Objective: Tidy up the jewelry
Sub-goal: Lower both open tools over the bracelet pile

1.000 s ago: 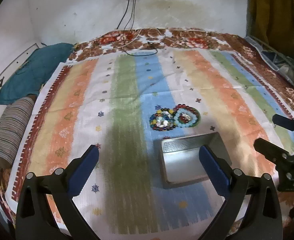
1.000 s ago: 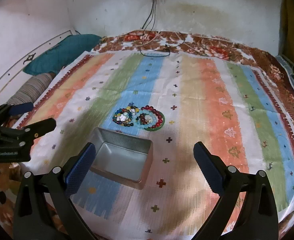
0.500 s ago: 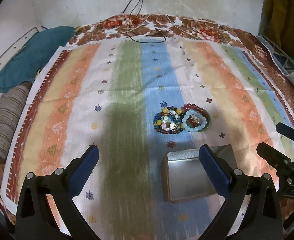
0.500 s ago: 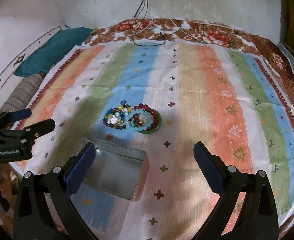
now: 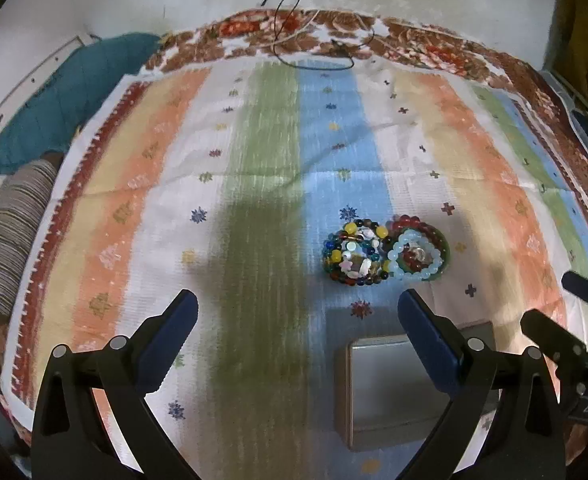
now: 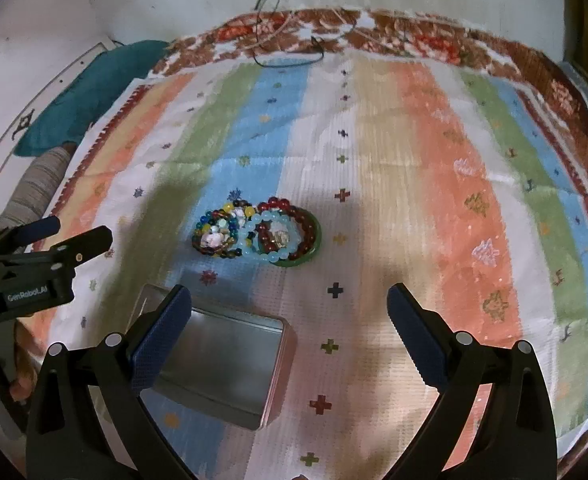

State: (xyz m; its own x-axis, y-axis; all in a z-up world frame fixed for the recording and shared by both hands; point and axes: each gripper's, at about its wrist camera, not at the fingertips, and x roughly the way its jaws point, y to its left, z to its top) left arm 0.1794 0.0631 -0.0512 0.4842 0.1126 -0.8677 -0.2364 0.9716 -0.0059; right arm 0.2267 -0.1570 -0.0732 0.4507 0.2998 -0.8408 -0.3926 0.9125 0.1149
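Looking along the left gripper [image 5: 296, 330], its jaws are seen spread wide and empty above the striped cloth [image 5: 261, 184]. The beaded bracelets [image 5: 386, 252] lie heaped at about one o'clock, just beyond the open metal tin [image 5: 390, 396] at four o'clock. The beads are judged light, hard and slippery on soft cord, so one loop is best pinched across its outer rim, not the pile's middle. Ample bare cloth is left at nine to eleven o'clock.

From the right wrist, the right gripper [image 6: 289, 328] is likewise wide and empty. The bracelets [image 6: 257, 234] sit at eleven o'clock and the tin [image 6: 221, 364] at seven, its thin rim to be cleared. The left gripper [image 6: 73, 240] crowds nine o'clock; room is open at one to three.
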